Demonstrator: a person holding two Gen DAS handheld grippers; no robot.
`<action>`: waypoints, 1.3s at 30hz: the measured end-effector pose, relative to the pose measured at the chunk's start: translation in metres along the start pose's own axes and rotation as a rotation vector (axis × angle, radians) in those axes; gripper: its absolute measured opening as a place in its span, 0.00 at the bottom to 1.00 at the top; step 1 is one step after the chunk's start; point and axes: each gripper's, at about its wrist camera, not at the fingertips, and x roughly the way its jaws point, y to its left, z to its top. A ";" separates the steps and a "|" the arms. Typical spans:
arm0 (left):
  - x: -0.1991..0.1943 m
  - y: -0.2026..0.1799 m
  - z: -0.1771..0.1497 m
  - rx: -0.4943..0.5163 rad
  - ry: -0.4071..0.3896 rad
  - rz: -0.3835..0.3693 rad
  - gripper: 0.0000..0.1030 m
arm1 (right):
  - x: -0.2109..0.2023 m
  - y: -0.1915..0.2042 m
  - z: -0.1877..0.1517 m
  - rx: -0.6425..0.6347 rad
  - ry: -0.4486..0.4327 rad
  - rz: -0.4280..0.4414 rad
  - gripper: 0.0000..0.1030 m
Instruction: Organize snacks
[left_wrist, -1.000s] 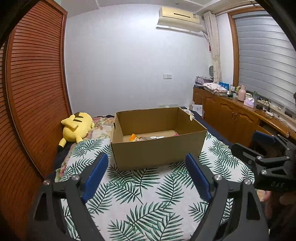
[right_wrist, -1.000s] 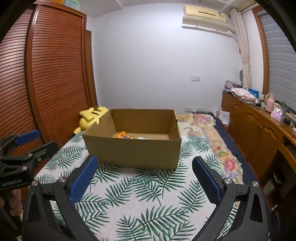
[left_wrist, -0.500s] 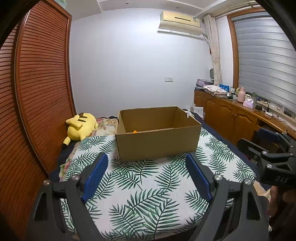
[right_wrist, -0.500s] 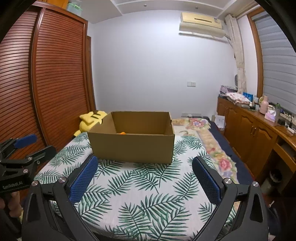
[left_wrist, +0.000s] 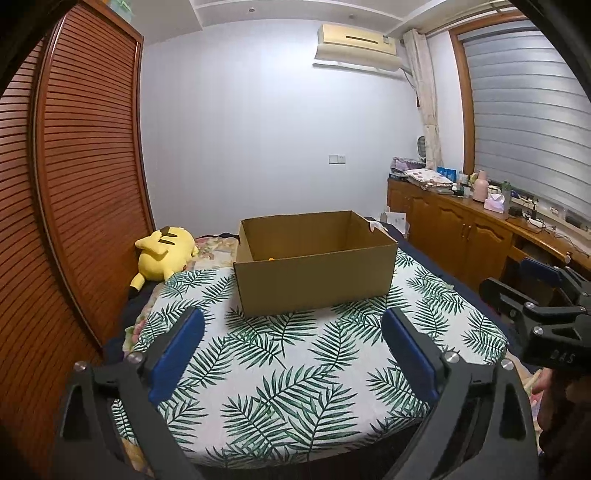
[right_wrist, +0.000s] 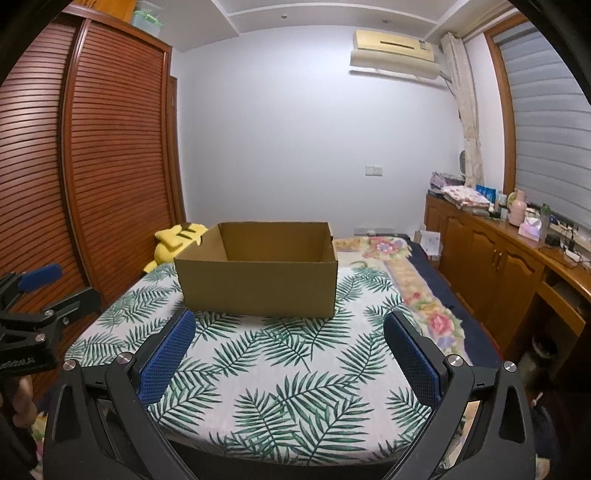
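Note:
An open cardboard box (left_wrist: 314, 273) stands on the leaf-print sheet (left_wrist: 295, 369) of the bed; it also shows in the right wrist view (right_wrist: 258, 288). A sliver of an orange snack (left_wrist: 270, 259) shows over its front wall; the rest of its contents is hidden. My left gripper (left_wrist: 293, 328) is open and empty, held back from the box near the bed's foot. My right gripper (right_wrist: 290, 332) is open and empty too. Each gripper shows at the edge of the other's view, the right one (left_wrist: 535, 291) and the left one (right_wrist: 40, 291).
A yellow plush toy (left_wrist: 164, 254) lies at the bed's left by the slatted wooden wardrobe (left_wrist: 74, 184). A wooden cabinet run (left_wrist: 461, 229) with clutter on top lines the right wall. A floral blanket (right_wrist: 406, 273) lies right of the box.
Both grippers have pulled back and lower from the box, which now looks smaller and farther; its contents have dropped out of sight behind the front wall. Both stay open.

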 end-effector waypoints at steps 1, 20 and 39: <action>0.000 -0.001 -0.001 0.001 0.000 0.001 0.95 | 0.001 0.000 -0.001 0.002 0.001 -0.002 1.00; 0.001 0.001 -0.008 -0.015 0.004 0.014 0.96 | -0.003 -0.002 -0.006 0.002 0.015 -0.013 1.00; 0.002 0.005 -0.009 -0.018 0.007 0.017 0.97 | -0.004 -0.001 -0.007 0.002 0.012 -0.013 1.00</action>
